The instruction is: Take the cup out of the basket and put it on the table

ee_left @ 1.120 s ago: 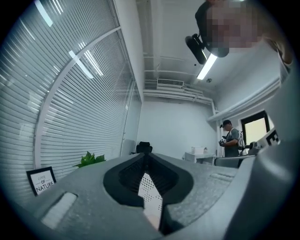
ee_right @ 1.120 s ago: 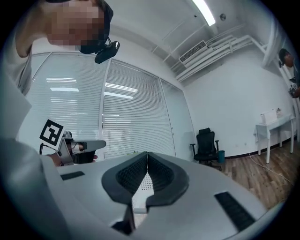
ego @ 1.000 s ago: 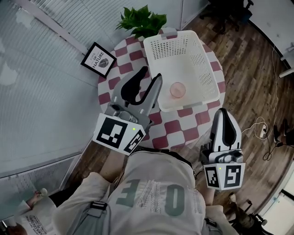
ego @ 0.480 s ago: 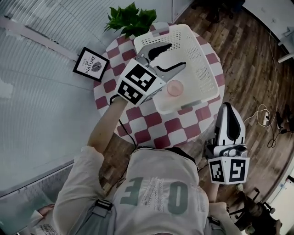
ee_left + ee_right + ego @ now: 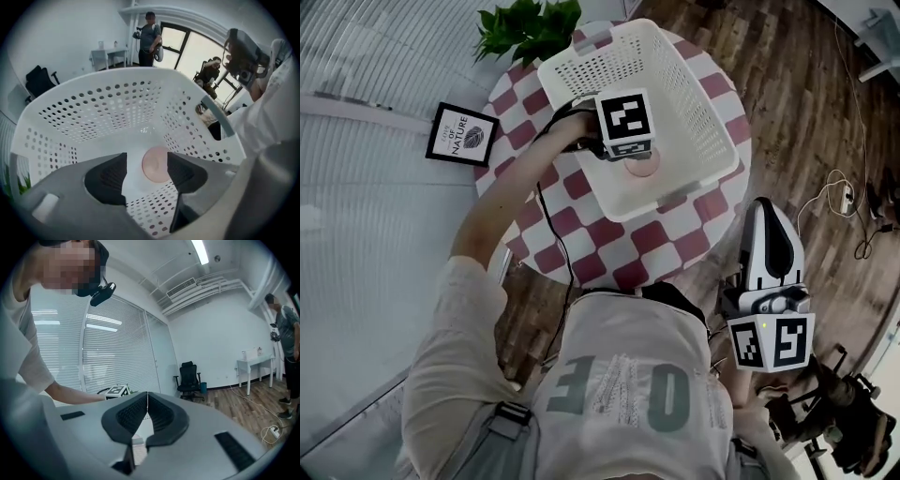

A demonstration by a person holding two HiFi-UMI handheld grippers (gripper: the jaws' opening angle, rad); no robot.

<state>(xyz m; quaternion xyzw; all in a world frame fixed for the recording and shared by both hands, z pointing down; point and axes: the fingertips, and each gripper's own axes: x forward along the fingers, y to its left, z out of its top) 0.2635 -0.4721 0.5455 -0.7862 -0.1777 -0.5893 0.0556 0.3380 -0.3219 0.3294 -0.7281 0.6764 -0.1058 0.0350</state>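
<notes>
Downward, the left claw (image 5: 146,161), just opened wide, was aimed with the small pink cup (image 5: 155,164) framed between its jaws, untouched, in the white perforated plastic basket (image 5: 93,108); the right claw (image 5: 147,397) was shut.

Head view steeply down on basket (image 5: 698,98); left gripper view close inside it.

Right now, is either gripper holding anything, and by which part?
Nothing. The left gripper, jaws just opened, has the cup between them, untouched, in the basket; the right gripper is shut, empty.
</notes>
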